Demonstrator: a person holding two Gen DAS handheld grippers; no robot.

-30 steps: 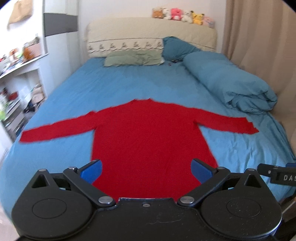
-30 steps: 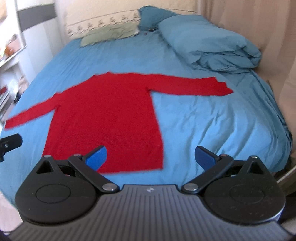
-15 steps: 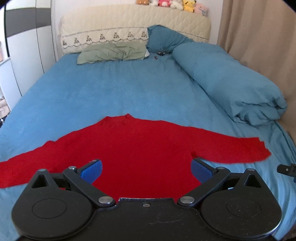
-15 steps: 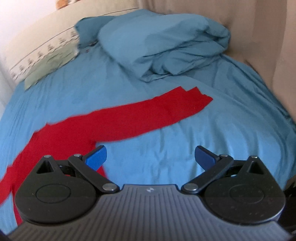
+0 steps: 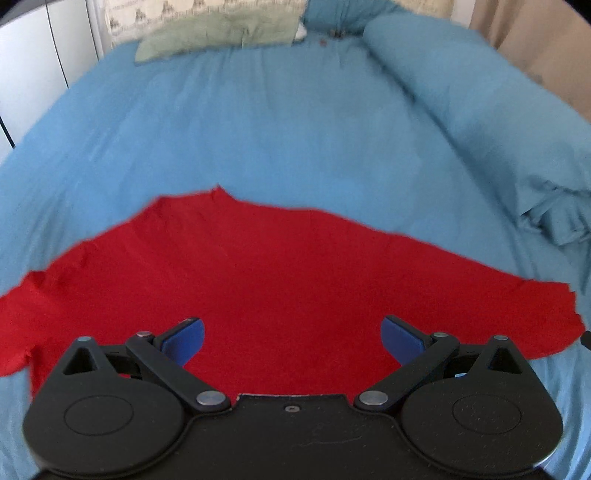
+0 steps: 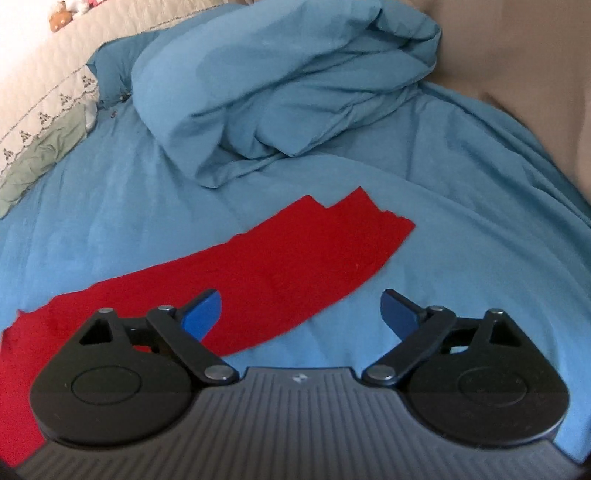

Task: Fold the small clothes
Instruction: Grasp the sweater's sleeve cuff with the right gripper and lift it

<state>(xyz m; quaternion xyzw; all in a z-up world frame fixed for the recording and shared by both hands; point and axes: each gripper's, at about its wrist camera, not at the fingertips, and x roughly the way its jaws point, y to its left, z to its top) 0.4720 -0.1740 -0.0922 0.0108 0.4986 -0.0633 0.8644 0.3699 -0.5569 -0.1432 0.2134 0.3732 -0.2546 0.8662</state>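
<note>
The left gripper (image 5: 291,338) has its jaws spread wide with nothing between them, poised over the body of the long-sleeved red knit sweater (image 5: 258,280). The sweater lies flat and face-down or face-up, which cannot be told, on the blue bed sheet (image 5: 240,122). Its neckline edge points toward the head of the bed, and its sleeves run out to either side, the left one passing off the frame edge.

The right gripper (image 6: 301,312) also has its jaws wide apart and empty. Its left blue fingertip (image 6: 203,314) sits over the lower edge of the sweater's right sleeve (image 6: 295,258), while the other fingertip is over bare sheet. The sleeve's cuff end lies beyond the jaws, near the rumpled blue duvet (image 6: 280,85) but apart from it.

Broad open sheet lies beyond the neckline up to the pale green pillow (image 5: 221,29) and a blue pillow (image 6: 114,70) by the cream headboard (image 6: 40,81). A beige curtain (image 6: 517,55) borders the bed's right side.
</note>
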